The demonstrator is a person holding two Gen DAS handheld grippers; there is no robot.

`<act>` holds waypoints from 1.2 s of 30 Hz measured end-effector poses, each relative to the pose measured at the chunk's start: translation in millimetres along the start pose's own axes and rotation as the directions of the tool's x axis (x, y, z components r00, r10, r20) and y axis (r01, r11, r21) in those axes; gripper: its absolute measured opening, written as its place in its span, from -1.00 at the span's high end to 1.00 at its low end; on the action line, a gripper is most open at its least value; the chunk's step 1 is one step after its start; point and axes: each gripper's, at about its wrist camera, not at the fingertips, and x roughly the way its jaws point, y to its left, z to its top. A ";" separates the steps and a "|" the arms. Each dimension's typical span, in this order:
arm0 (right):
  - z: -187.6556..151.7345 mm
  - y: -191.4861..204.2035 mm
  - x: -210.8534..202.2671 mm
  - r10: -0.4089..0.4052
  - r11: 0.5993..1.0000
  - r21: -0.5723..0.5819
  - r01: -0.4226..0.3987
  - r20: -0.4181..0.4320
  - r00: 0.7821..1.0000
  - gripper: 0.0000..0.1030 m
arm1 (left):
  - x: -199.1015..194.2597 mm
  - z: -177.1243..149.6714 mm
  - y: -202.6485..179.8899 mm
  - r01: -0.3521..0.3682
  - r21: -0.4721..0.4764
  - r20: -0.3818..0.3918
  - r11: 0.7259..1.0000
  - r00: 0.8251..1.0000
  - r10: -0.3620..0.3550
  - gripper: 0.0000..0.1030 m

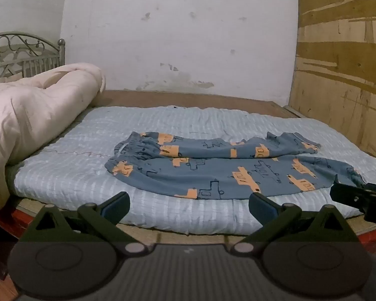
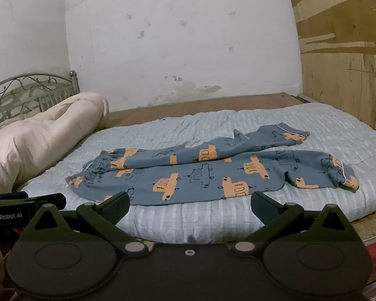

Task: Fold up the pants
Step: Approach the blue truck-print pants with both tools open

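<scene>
My left gripper [image 1: 189, 202] and right gripper [image 2: 190, 202] hang at the bed's near edge, jaws wide apart, holding nothing. The pants [image 2: 208, 173] lie spread on the pale blue quilt [image 2: 188, 218], waistband [image 2: 100, 165] leftward. Soft, light, floppy cloth, I judge; I'd pinch waistband and cuffs [image 2: 343, 175].

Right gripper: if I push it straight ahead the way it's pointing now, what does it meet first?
Probably the near leg of the blue pants, which lies right beyond the open right gripper on the light blue quilt. Depth is unclear, so if it runs low it may brush the quilt edge first.
</scene>
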 end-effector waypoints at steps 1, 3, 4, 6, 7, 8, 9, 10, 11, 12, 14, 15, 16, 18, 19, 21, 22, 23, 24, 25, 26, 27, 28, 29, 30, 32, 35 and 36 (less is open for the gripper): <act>0.0 -0.2 -0.1 0.001 1.000 0.001 -0.001 0.001 1.000 -0.99 | 0.2 0.1 -0.1 -0.001 0.000 -0.003 1.000 1.000 0.001 -0.99; 0.0 -0.6 -0.2 0.003 1.000 0.001 -0.003 -0.001 1.000 -0.99 | 0.1 0.4 -0.3 -0.002 -0.001 -0.006 1.000 1.000 0.002 -0.99; 0.0 -0.8 -0.3 0.001 1.000 0.002 -0.001 0.001 1.000 -0.99 | -0.2 0.6 -0.5 0.000 0.001 -0.008 1.000 1.000 0.000 -0.99; -0.4 -0.6 -0.4 0.000 1.000 0.001 0.000 0.003 1.000 -0.99 | -0.5 -0.2 -3.0 0.000 0.005 -0.003 1.000 1.000 0.000 -0.99; -0.3 -1.0 -0.4 0.002 1.000 0.001 -0.002 0.001 1.000 -0.99 | 0.1 -0.3 -1.6 -0.002 0.003 -0.002 1.000 1.000 0.002 -0.99; -0.4 -0.9 -0.6 0.003 1.000 -0.002 -0.003 -0.001 1.000 -0.99 | -1.6 -0.6 -0.8 -0.003 0.000 -0.002 1.000 1.000 0.003 -0.99; -0.4 -0.9 -1.0 0.003 1.000 -0.003 -0.003 -0.001 1.000 -0.99 | 0.6 -1.0 -0.1 -0.001 -0.001 -0.005 1.000 1.000 0.001 -0.99; -0.4 -0.7 -1.1 0.002 1.000 -0.003 -0.002 0.000 1.000 -0.99 | 0.9 -1.4 -0.9 0.000 0.000 -0.006 1.000 1.000 0.000 -0.99; -0.5 -0.4 -0.6 0.002 1.000 -0.004 -0.002 -0.001 1.000 -0.99 | 1.0 -1.0 -0.9 0.000 0.001 -0.007 1.000 1.000 0.000 -0.99; -0.7 0.0 -0.8 0.002 1.000 -0.005 -0.002 -0.001 1.000 -0.99 | 1.7 -0.4 -1.1 -0.001 -0.002 -0.009 1.000 1.000 0.001 -0.99; 0.0 -0.8 -0.8 0.002 1.000 -0.002 -0.002 -0.002 1.000 -0.99 | 1.0 -0.5 -1.1 0.000 0.000 -0.007 1.000 1.000 0.000 -0.99; 0.0 -0.8 -1.0 0.003 1.000 -0.002 -0.003 -0.002 1.000 -0.99 | 1.0 -0.6 -1.3 0.000 0.001 -0.006 1.000 1.000 0.000 -0.99; 0.2 -0.8 -0.9 0.002 1.000 -0.002 -0.002 -0.001 1.000 -0.99 | 1.1 -0.6 -1.6 -0.001 0.001 -0.007 1.000 1.000 0.001 -0.99; 0.2 -0.7 -1.1 0.002 1.000 -0.003 -0.002 -0.001 1.000 -0.99 | 0.4 -0.7 -1.5 -0.001 0.002 -0.005 1.000 1.000 0.001 -0.99; 0.3 -0.7 -1.2 0.002 1.000 -0.003 -0.002 -0.001 1.000 -0.99 | 0.5 -0.3 -1.8 -0.001 0.001 -0.006 1.000 1.000 0.001 -0.99; 0.3 -0.8 -1.1 0.002 1.000 -0.003 -0.002 -0.001 1.000 -0.99 | 0.4 -0.7 -1.6 0.000 0.002 -0.007 1.000 1.000 0.000 -0.99; 0.2 -0.7 -1.2 0.001 1.000 -0.002 -0.001 -0.001 1.000 -0.99 | -0.1 -0.7 -2.0 0.001 0.003 -0.007 1.000 1.000 -0.001 -0.99; 0.3 -0.6 -1.3 0.002 1.000 -0.002 -0.002 -0.001 1.000 -0.99 | -0.5 -0.5 -2.4 0.002 0.004 -0.007 1.000 1.000 -0.002 -0.99; 0.4 -0.5 -1.2 0.002 1.000 -0.003 -0.002 -0.002 1.000 -0.99 | -0.8 -0.4 -2.5 0.002 0.005 -0.007 1.000 1.000 -0.002 -0.99; 0.3 -0.6 -1.3 0.002 1.000 -0.003 -0.002 -0.001 1.000 -0.99 | -1.0 -0.4 -2.5 0.002 0.004 -0.007 1.000 1.000 -0.002 -0.99; 0.3 -0.5 -1.4 0.002 1.000 -0.003 -0.002 -0.001 1.000 -0.99 | -1.0 -0.5 -2.6 0.002 0.004 -0.007 1.000 1.000 -0.002 -0.99; 0.2 -0.5 -1.5 0.002 1.000 -0.003 -0.002 -0.001 1.000 -0.99 | -1.6 -0.7 -3.1 0.003 0.004 -0.007 1.000 1.000 -0.003 -0.99; 0.3 -0.4 -1.4 0.002 1.000 -0.003 -0.002 -0.001 1.000 -0.99 | -1.5 -0.8 -3.2 0.003 0.005 -0.007 1.000 1.000 -0.003 -0.99; 0.1 -0.1 -1.4 0.002 1.000 -0.003 -0.002 -0.001 1.000 -0.99 | -1.5 -0.8 -3.2 0.002 0.005 -0.007 1.000 1.000 -0.002 -0.99; 0.2 -0.1 -1.2 0.002 1.000 -0.003 -0.002 -0.001 1.000 -0.99 | -1.8 -0.7 -3.4 0.002 0.005 -0.008 1.000 1.000 -0.002 -0.99; 0.3 0.1 -1.0 0.002 1.000 -0.003 -0.002 -0.001 1.000 -0.99 | -1.8 -0.7 -3.4 0.003 0.004 -0.008 1.000 1.000 -0.003 -0.99; 0.2 0.7 -0.8 0.002 1.000 -0.003 -0.002 -0.001 1.000 -0.99 | -1.7 -0.8 -3.3 0.003 0.005 -0.008 1.000 1.000 -0.003 -0.99; 0.2 0.7 -0.6 0.002 1.000 -0.003 -0.002 -0.001 1.000 -0.99 | -1.6 -0.8 -3.3 0.003 0.005 -0.008 1.000 1.000 -0.003 -0.99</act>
